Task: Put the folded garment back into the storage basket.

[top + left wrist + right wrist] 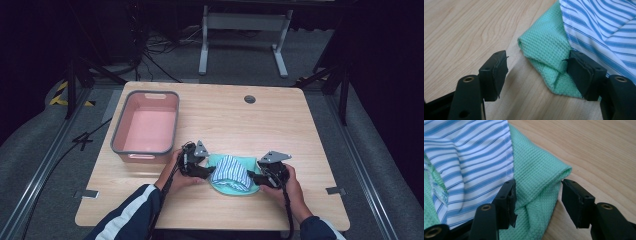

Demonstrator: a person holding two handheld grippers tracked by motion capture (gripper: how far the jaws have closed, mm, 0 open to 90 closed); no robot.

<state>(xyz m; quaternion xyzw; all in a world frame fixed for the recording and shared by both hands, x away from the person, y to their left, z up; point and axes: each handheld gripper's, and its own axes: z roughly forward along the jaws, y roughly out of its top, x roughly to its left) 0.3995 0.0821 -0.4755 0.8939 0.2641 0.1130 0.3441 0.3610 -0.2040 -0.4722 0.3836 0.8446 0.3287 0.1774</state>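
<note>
At lower centre of the high view, the left gripper (pixel 204 171) and right gripper (pixel 256 176) flank a green waffle-weave cloth (pixel 226 188) under a blue-striped cloth (pixel 231 171), fingers released astride its folded corners. Further up-left on the desk (pixel 280 125) sits a pink tub (pixel 146 127).
</note>
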